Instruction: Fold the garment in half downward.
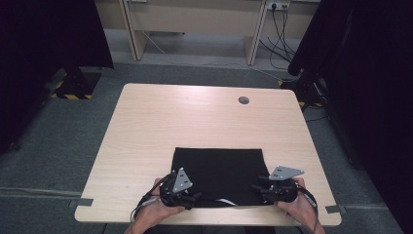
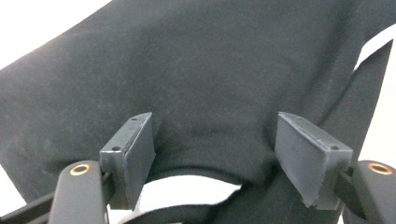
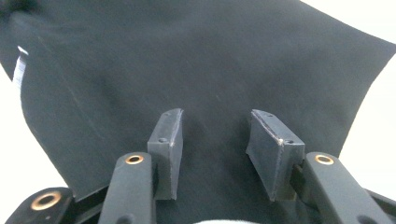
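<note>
A black cloth [image 1: 219, 168] lies flat as a rectangle on the near half of the light wooden table [image 1: 195, 117]. My left gripper [image 1: 194, 196] is at the cloth's near left corner and my right gripper [image 1: 260, 189] at its near right corner, each in a hand. In the left gripper view the jaws [image 2: 215, 126] stand wide apart over the cloth [image 2: 210, 70], whose near edge arches up off the table. In the right gripper view the jaws [image 3: 215, 121] are apart above the cloth [image 3: 210, 60] and their pads do not press on it. A small white label [image 3: 18, 70] shows at one edge.
A round grey cable port [image 1: 243, 100] sits in the table's far right part. Dark curtains hang at both sides, a pale desk frame [image 1: 195, 29] stands beyond the table, and cables trail on the grey floor at the far right.
</note>
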Available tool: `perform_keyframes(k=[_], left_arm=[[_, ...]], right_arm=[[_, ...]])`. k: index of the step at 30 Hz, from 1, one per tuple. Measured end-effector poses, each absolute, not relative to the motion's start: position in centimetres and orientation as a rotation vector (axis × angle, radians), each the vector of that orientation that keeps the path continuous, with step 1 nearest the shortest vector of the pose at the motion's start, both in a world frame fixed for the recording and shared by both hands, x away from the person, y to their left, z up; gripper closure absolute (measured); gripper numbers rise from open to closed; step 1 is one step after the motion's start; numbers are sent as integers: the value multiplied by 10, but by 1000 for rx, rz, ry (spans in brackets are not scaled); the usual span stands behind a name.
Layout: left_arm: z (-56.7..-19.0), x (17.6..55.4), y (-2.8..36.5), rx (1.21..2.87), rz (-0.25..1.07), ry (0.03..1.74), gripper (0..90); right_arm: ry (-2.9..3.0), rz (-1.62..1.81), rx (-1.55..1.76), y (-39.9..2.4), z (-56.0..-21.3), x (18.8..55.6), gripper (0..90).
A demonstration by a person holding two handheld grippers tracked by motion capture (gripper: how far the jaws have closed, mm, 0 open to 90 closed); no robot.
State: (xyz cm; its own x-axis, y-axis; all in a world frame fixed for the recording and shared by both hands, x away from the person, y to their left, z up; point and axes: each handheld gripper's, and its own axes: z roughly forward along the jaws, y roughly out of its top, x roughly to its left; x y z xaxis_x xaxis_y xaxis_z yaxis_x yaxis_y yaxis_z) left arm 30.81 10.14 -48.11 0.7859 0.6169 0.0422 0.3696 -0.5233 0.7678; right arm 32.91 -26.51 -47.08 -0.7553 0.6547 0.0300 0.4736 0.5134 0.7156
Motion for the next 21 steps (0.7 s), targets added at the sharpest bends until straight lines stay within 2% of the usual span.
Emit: perform_keyframes(k=[4, 7, 12, 17, 21], left_arm=[[-481, 308, 104, 2181, 407, 714, 284], [-480, 308, 101, 2171, 404, 730, 243], [-476, 308, 106, 2104, 358, 783, 160], [-476, 307, 112, 2078, 350, 814, 120], [-477, 308, 118, 2075, 354, 836, 107]], right_arm=[[2497, 1127, 981, -271, -473, 327, 554], [2504, 1104, 982, -269, -472, 327, 543], [2464, 1112, 1024, -267, -466, 331, 452], [2432, 1142, 1038, -261, -460, 338, 371], [2447, 1139, 1052, -250, -462, 347, 344]])
